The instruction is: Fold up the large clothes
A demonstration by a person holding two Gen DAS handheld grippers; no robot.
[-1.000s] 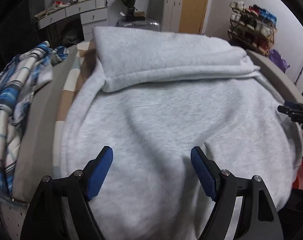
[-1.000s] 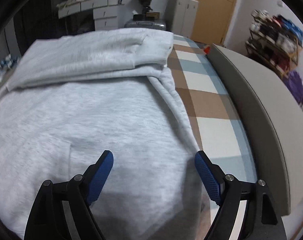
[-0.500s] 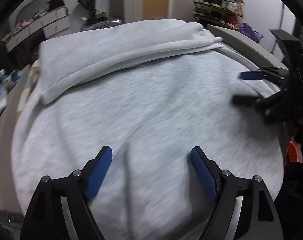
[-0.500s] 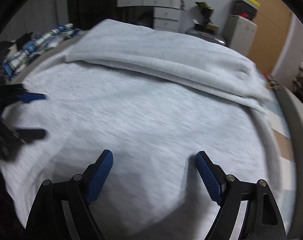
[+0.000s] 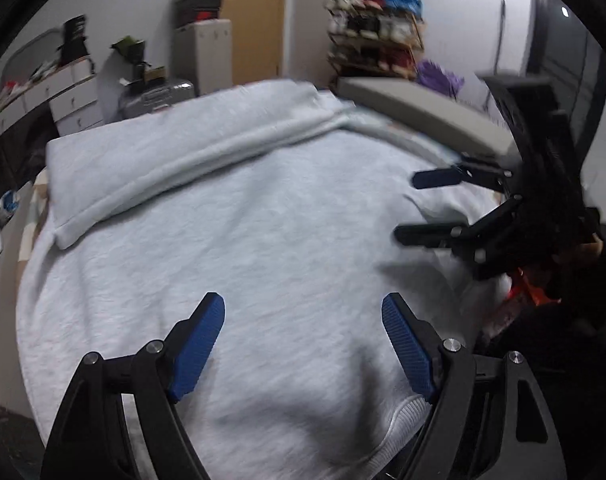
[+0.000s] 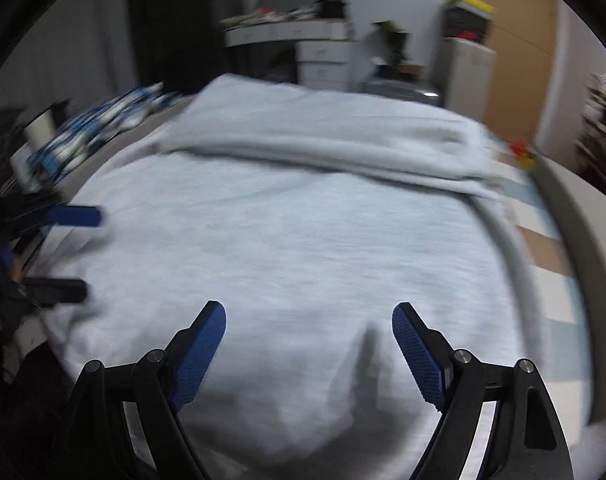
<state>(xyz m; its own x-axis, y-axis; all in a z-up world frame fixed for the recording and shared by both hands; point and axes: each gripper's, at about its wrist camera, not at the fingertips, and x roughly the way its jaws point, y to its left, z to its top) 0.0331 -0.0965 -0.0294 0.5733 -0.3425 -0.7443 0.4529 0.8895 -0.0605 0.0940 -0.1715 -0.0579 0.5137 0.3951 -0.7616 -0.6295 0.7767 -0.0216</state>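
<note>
A large light grey sweatshirt [image 5: 263, 220] [image 6: 303, 232] lies spread flat on the bed, with a folded band of it across the far end. Its ribbed hem [image 5: 407, 408] shows at the near edge. My left gripper [image 5: 303, 312] hovers open over the near part of the cloth, with nothing between its blue pads. My right gripper [image 6: 309, 316] is open in the same way over the cloth. Each one appears in the other's view: the right gripper [image 5: 411, 208] at the sweatshirt's right side, the left gripper [image 6: 79, 254] at its left side.
A blue plaid shirt [image 6: 103, 120] lies on the bed's left side. A grey padded edge [image 5: 423, 112] [image 6: 575, 220] borders the right side beside a checked sheet [image 6: 543, 240]. White drawers [image 5: 71, 96], a suitcase [image 5: 155, 96] and a shoe rack [image 5: 375, 40] stand behind.
Both grippers have swung inward over the near part of the sweatshirt, so each now sees the other from the side. Their jaws have stayed open and the cloth has not moved.
</note>
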